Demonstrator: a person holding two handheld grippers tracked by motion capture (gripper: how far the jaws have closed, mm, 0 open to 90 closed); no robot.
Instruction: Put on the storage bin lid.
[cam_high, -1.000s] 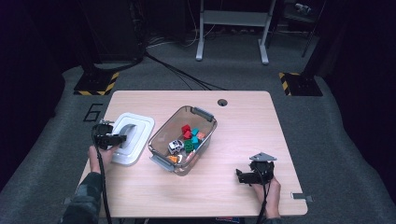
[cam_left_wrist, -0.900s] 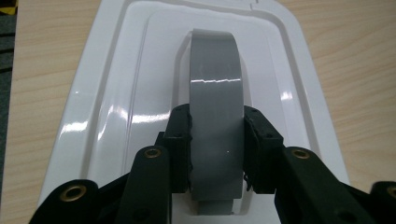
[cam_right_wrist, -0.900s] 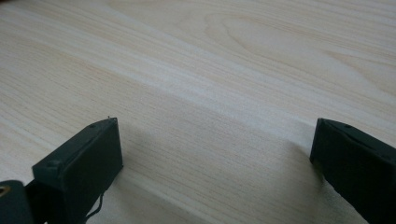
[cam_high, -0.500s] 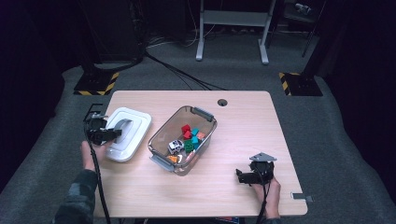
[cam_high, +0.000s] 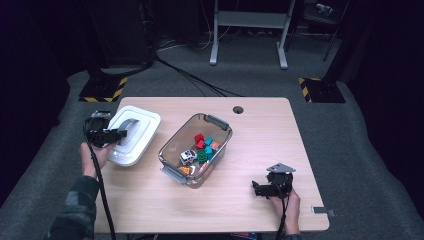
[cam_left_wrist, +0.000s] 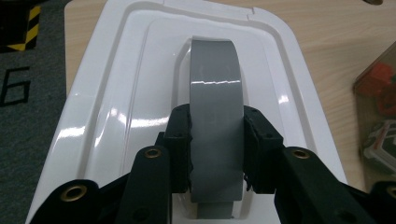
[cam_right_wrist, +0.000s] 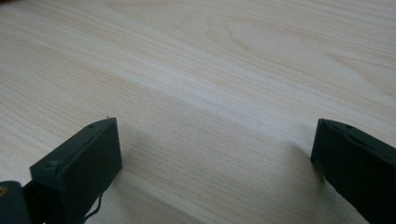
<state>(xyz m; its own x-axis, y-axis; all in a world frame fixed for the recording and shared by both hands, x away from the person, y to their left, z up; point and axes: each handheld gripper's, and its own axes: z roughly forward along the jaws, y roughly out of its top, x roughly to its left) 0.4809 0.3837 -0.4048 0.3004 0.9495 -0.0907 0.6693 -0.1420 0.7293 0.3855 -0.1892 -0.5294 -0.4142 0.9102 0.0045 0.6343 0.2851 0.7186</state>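
High view: left gripper (cam_high: 116, 134) at the table's left edge, clamped on the grey arched handle (cam_high: 131, 125) of the white rectangular plastic lid (cam_high: 142, 131). Clear plastic bin (cam_high: 172, 145) mid-table holds small coloured toys, too small to name. Right gripper (cam_high: 257, 189) near the front right corner.

Left gripper view: both pads (cam_left_wrist: 180, 144) press the handle's sides; lid's near end cut off.

Right gripper view: jaws wide apart over bare light wooden table (cam_right_wrist: 224, 79), holding nothing.

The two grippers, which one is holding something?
The left gripper. Its jaws are closed on the grey handle of the white lid. The right gripper has its jaws wide apart over bare table, with nothing between them.
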